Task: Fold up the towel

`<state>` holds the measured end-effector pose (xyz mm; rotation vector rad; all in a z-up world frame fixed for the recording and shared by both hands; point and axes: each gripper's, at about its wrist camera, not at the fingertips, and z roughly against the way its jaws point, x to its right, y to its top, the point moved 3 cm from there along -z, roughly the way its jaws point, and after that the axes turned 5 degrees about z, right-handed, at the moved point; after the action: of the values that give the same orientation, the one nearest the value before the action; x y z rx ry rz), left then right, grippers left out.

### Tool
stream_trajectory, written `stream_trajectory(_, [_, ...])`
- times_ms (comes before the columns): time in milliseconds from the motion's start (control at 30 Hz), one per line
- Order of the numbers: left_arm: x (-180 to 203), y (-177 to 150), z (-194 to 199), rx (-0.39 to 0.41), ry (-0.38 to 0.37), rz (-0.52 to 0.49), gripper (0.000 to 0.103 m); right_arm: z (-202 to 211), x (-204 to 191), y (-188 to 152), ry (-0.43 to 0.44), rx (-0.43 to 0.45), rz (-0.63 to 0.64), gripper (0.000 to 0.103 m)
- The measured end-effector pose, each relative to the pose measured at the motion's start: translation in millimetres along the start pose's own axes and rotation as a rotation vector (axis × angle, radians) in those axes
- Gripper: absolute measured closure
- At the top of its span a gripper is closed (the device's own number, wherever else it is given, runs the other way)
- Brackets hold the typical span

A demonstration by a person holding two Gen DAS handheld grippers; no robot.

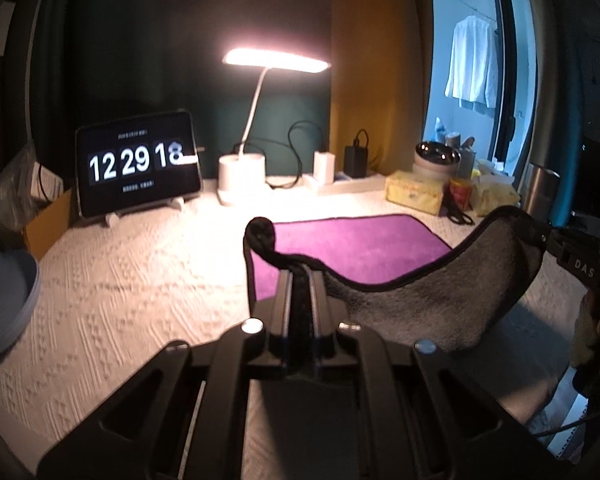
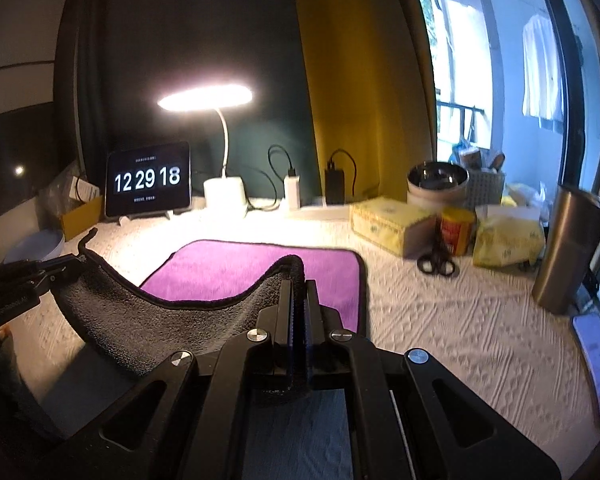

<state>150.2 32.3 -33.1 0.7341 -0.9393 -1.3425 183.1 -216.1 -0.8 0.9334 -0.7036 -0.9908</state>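
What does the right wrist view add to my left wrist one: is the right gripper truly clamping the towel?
Observer: Yes, the right gripper is shut on a towel corner, with the fabric pinched between its fingers.
Operator: Anything at the table edge on the right?
Observer: A phone lies there, screen lit.
Operator: What's the dark thing by the can?
Observer: Scissors, lying flat in front of it.
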Motion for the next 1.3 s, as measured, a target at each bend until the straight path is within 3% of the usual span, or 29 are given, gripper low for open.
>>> stream_trajectory(667, [-2.3, 64.5, -35.1, 0.123, 0.028, -0.031, 0.095, -39.6, 10.9, 68.8, -0.004, 0.136, 0.077, 0.099])
stream_trajectory(1300, [-7.8, 92.8, -94.9, 0.137, 0.073, -0.088, 0.095, -106.2, 29.8, 92.5, -0.012, 0.078, 0.117, 0.099])
